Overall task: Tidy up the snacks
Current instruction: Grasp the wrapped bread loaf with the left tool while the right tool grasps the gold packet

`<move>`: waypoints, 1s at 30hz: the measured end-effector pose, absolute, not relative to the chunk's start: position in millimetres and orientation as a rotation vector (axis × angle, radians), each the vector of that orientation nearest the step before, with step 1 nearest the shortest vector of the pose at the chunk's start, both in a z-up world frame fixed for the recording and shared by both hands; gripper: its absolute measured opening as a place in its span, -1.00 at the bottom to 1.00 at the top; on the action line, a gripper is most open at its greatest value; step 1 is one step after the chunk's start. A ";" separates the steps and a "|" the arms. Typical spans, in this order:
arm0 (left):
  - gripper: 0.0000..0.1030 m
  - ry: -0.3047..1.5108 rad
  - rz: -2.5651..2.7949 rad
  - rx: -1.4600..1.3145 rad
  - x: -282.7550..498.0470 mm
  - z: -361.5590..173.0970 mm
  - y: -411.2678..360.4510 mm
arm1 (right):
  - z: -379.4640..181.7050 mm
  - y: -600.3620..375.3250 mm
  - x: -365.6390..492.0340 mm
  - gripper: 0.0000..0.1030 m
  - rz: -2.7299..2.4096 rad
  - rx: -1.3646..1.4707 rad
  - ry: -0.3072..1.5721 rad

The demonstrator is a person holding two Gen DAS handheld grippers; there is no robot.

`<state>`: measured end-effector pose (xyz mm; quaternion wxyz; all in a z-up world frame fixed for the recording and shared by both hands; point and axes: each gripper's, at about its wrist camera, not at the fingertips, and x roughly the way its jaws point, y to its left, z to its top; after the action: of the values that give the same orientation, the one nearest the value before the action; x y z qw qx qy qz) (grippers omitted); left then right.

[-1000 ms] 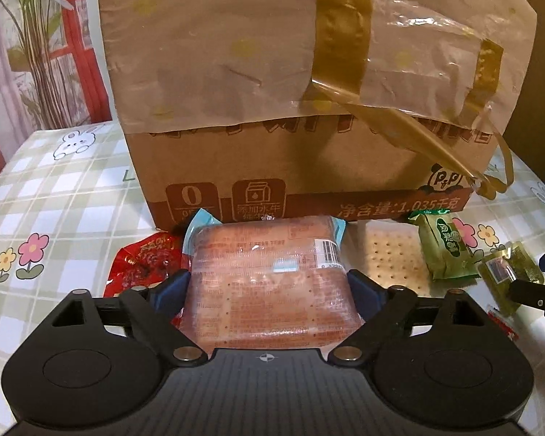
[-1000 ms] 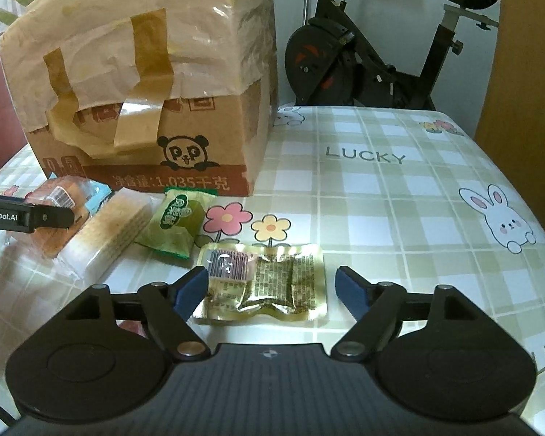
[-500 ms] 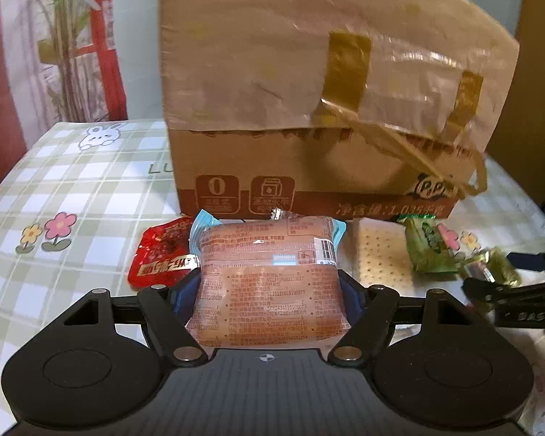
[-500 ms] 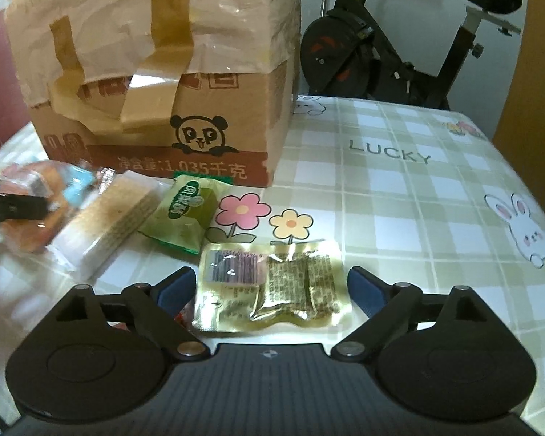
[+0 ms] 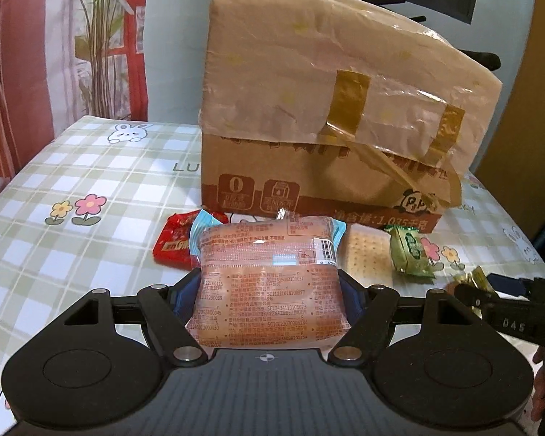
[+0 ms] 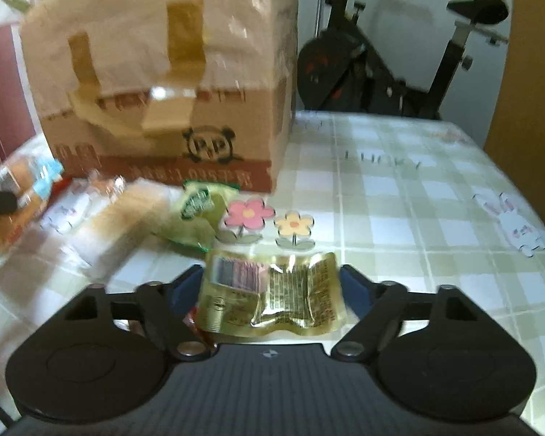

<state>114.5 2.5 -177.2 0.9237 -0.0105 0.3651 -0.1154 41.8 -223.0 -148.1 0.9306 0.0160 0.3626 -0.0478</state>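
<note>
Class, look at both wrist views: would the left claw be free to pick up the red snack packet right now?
Probably not. The left claw is shut on the orange bread packet, which fills its jaws. The red snack packet lies on the tablecloth just beyond, partly hidden behind it.
</note>
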 end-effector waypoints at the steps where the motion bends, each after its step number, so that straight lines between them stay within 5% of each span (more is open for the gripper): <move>1: 0.50 0.750 -0.237 -0.021 111.1 -177.5 3.9 | -145.5 -221.4 39.8 0.28 -0.095 0.031 0.738; 12: 0.50 0.755 -0.232 -0.046 90.4 -175.4 13.4 | -137.8 -207.5 34.0 -0.02 -0.058 0.035 0.746; 26: 0.50 0.746 -0.239 -0.051 88.7 -173.0 13.7 | -149.7 -221.2 34.8 0.53 -0.082 0.158 0.767; 30: 0.50 0.748 -0.236 -0.053 89.5 -173.0 13.7 | -151.2 -220.7 35.0 0.55 -0.084 0.156 0.760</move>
<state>89.5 13.7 -173.0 0.9238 -0.0257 0.3643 -0.1148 35.0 -220.7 -151.2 0.9248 0.0762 0.3704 -0.0411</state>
